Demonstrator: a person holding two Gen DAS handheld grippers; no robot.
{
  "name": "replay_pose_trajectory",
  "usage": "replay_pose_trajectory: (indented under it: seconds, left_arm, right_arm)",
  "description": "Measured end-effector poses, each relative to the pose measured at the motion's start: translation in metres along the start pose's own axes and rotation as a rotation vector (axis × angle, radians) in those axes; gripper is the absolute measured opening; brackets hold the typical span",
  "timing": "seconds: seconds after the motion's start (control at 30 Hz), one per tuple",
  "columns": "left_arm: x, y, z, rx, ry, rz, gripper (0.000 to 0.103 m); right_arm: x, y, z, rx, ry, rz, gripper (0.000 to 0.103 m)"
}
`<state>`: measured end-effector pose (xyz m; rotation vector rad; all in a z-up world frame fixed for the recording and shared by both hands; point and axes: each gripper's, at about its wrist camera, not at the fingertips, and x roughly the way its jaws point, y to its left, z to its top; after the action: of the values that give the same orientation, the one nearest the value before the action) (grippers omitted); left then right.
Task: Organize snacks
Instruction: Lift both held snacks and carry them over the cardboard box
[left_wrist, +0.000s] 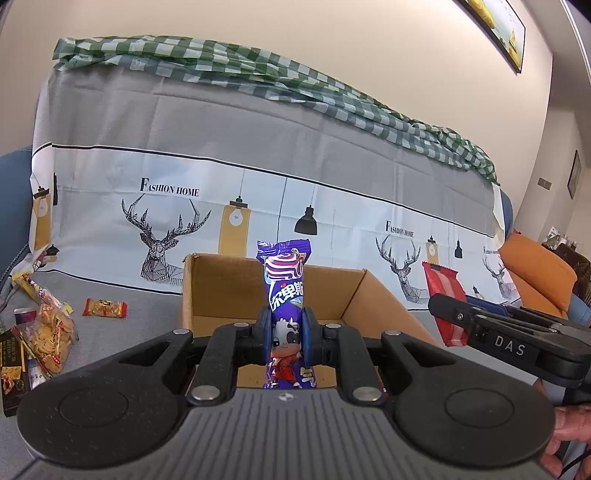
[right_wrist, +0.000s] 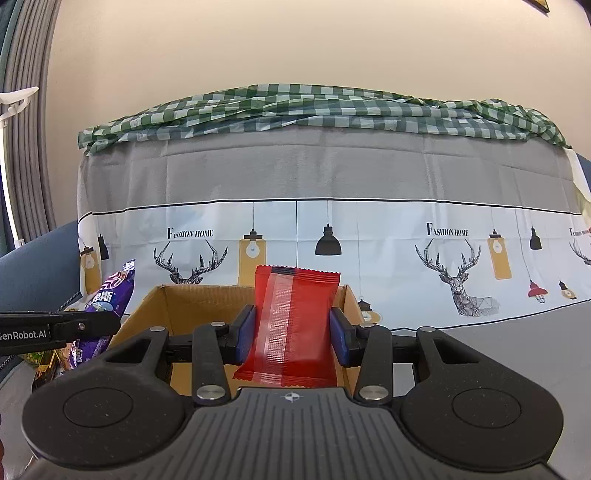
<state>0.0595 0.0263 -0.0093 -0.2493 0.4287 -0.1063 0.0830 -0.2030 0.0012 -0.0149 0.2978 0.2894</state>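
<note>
Above the open cardboard box (left_wrist: 221, 288), the left gripper (left_wrist: 287, 334) clamps a purple candy packet (left_wrist: 286, 295); the right gripper (right_wrist: 293, 332) clamps a red snack packet (right_wrist: 295, 317). Box contents hidden.

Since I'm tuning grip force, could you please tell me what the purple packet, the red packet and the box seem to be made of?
Purple packet: thin glossy plastic film, judging by its sheen and crimped top.
Red packet: similar film, with a translucent ribbed seam strip down the middle.
Box: plain brown corrugated cardboard, matte, with an unprinted inside and raw edges.
</note>
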Motion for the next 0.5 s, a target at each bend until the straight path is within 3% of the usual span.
replay_pose_trajectory:
  seconds: [0.5]
  left_arm:
    - [0.0026, -0.0030, -0.0010, 0.005, 0.001, -0.007, 0.017]
  right_arm:
    - [0.0010, -0.0006, -0.0007, 0.004, 0.002, -0.003, 0.044]
